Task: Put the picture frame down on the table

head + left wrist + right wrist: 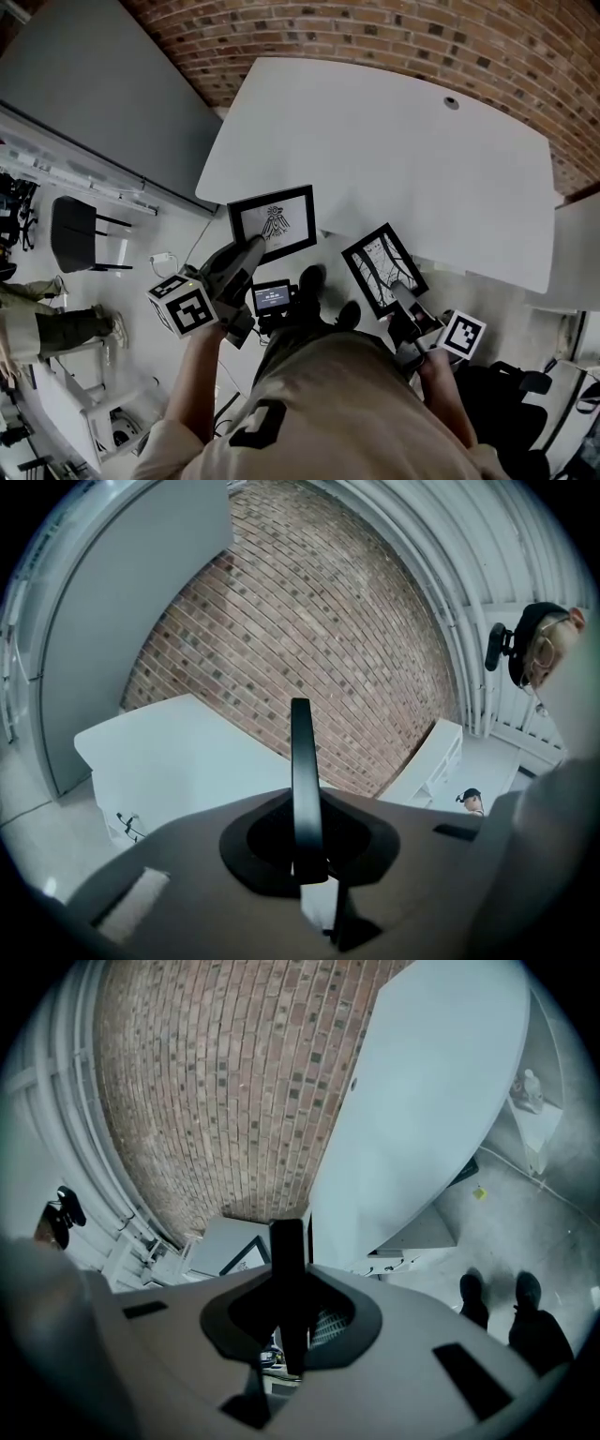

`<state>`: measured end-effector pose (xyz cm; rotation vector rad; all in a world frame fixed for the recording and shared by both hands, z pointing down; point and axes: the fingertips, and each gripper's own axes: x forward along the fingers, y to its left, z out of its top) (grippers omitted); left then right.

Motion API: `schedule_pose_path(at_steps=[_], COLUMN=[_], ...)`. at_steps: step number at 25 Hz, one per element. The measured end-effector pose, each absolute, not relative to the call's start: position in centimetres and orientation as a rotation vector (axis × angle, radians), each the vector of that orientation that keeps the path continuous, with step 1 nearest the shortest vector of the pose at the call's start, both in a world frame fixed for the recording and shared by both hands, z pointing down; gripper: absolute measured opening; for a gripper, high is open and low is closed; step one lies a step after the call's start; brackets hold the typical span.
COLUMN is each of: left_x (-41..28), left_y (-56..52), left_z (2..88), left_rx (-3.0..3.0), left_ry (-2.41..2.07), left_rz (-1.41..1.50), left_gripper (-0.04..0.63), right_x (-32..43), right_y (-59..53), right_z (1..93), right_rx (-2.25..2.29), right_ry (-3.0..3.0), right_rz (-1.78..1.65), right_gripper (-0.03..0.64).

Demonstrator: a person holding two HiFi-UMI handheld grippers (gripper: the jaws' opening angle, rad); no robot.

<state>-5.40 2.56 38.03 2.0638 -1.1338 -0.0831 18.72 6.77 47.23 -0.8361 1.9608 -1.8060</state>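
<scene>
Two black picture frames are held in the air in front of the white table (pixel 394 150). My left gripper (pixel 253 248) is shut on the lower edge of the frame with a winged drawing (pixel 274 220), which hangs by the table's near left corner. My right gripper (pixel 401 292) is shut on the frame with a branch-like drawing (pixel 382 267), tilted, just short of the table's near edge. In the left gripper view that frame (pixel 301 780) shows edge-on, clamped in my left gripper (pixel 303 857). In the right gripper view the other frame's edge (pixel 288 1269) stands likewise in my right gripper (pixel 291 1335).
A brick wall (pixel 394 37) runs behind the table, with a grey panel (pixel 103 84) to its left. A black chair (pixel 77 234) and a standing person (pixel 52 323) are at the left. Another white surface (pixel 577 246) lies to the right. The holder's shoes (pixel 314 281) are on the floor.
</scene>
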Motion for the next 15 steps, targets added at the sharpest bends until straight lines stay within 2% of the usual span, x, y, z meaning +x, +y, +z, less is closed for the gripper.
schedule_pose_path(at_steps=[15], left_x=[-12.3], left_y=[-5.9], left_z=[38.9], left_rx=[2.071], left_ry=[-1.034], left_rz=[-0.188], left_gripper=[0.023], right_x=[12.5], right_y=[-0.2], right_z=[45.7], right_rx=[-0.953], right_ry=[1.987], right_rz=[-1.741], right_gripper=[0.028])
